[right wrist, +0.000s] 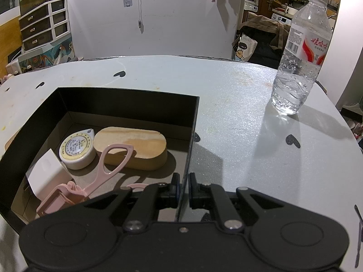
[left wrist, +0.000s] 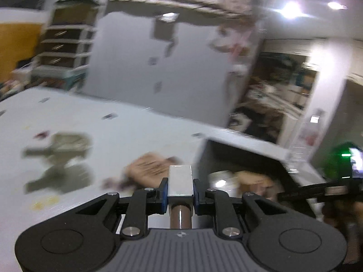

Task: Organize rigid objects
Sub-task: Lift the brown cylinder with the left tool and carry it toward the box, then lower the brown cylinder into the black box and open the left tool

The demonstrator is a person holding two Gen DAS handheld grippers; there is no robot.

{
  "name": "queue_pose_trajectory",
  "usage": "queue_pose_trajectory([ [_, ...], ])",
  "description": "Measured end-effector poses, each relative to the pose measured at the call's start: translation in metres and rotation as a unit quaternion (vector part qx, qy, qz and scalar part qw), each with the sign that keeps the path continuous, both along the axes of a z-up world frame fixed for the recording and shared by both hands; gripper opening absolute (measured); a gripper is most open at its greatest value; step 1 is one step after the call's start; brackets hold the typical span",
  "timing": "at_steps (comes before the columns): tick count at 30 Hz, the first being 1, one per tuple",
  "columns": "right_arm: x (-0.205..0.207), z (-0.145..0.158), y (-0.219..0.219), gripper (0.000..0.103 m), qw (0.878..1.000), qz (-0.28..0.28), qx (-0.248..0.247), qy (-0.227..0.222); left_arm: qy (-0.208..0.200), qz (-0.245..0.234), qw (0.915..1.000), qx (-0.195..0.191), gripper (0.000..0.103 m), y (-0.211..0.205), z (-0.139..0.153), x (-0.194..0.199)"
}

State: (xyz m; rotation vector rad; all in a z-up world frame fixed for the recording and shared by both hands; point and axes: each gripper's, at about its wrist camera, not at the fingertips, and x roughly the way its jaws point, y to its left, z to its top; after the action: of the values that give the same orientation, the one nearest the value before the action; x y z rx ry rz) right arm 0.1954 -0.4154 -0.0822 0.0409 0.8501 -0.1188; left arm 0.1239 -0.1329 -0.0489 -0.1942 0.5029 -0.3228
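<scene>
Here, silver-capped stick [left wrist: 180,181] lengthwise between fingers [left wrist: 163,192]

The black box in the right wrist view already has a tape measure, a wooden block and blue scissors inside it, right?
Not quite. The right wrist view shows the scissors are pink, not blue. They do lie inside the black box, along with the tape measure and the wooden block.

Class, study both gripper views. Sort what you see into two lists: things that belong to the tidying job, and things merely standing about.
Part of the job:
- black box, its wall pinched by the right gripper
- tape measure, wooden block, pink scissors inside it
- silver-headed tool in the left gripper

Standing about:
- water bottle
- drawer unit
</scene>
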Motion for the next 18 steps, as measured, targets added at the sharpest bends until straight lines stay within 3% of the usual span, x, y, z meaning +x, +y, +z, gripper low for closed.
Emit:
queue_pose_trajectory([
  [3,0.000,0.000,0.000,0.008,1.000,0.000,0.000,0.000,-0.003,-0.051,0.9986,-0.013,0.022,-0.033,0.008,0.007],
  [8,0.000,0.000,0.000,0.008,1.000,0.001,0.001,0.000,0.029,-0.105,0.9928,-0.051,0.022,-0.078,0.008,0.024],
  [18,-0.001,0.000,-0.001,0.008,1.000,0.001,0.004,0.000,0.140,-0.113,0.9772,-0.113,0.022,-0.109,-0.022,0.061],
])
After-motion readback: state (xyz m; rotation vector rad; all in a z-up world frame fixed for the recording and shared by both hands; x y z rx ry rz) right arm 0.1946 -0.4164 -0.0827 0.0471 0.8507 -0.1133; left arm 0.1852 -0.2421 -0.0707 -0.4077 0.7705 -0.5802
